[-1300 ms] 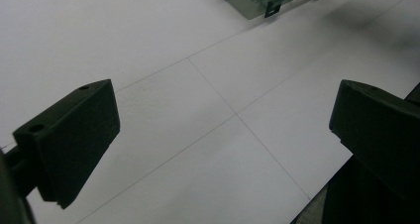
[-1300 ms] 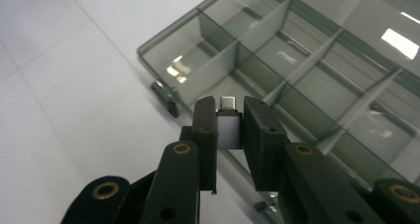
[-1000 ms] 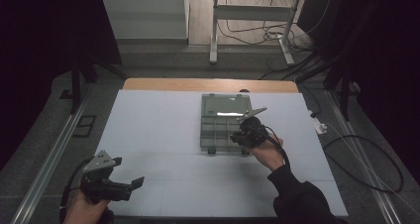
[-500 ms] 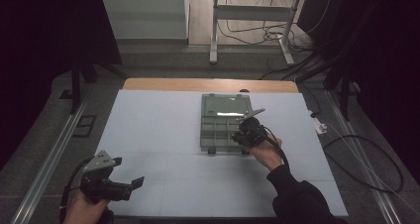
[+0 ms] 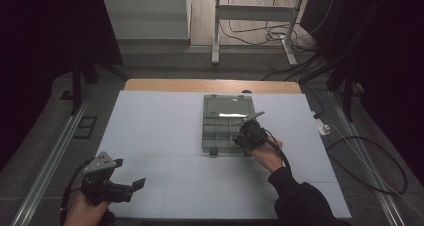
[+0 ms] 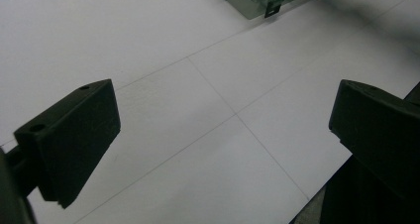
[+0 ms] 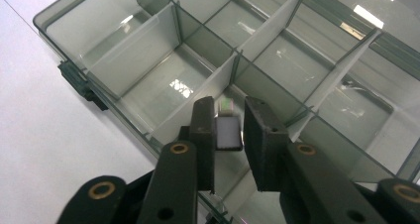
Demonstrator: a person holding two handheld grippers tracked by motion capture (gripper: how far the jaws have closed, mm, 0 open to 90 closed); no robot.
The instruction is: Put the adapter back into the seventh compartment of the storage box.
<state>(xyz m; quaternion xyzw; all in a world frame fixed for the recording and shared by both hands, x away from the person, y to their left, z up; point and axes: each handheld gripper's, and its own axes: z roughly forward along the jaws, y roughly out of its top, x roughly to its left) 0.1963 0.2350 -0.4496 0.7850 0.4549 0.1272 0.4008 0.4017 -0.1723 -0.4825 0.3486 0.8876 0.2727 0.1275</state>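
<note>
**Chip over the organizer box, close to a divider**

Risk first: my right gripper (image 7: 229, 130) pinches a small flat square chip (image 7: 228, 133) between its jaws, and the hold looks slight, with the piece caught near the jaw tips. I judge it could slip or twist as I lower it, since so little of it is held. It hangs above the clear organizer box (image 5: 227, 123), near that box's front edge and right over a translucent divider (image 7: 198, 102). If I let go here, it could land on the divider's top edge and tip into the wrong compartment, or my jaw tips could knock the wall.

The chip stands on edge, its broad pale face turned toward the camera. It is nearly square, so I cannot name a long axis.

My left gripper (image 5: 120, 188) rests near the table's (image 5: 160, 121) front left corner, jaws spread wide and holding nothing, well apart from the box.
</note>
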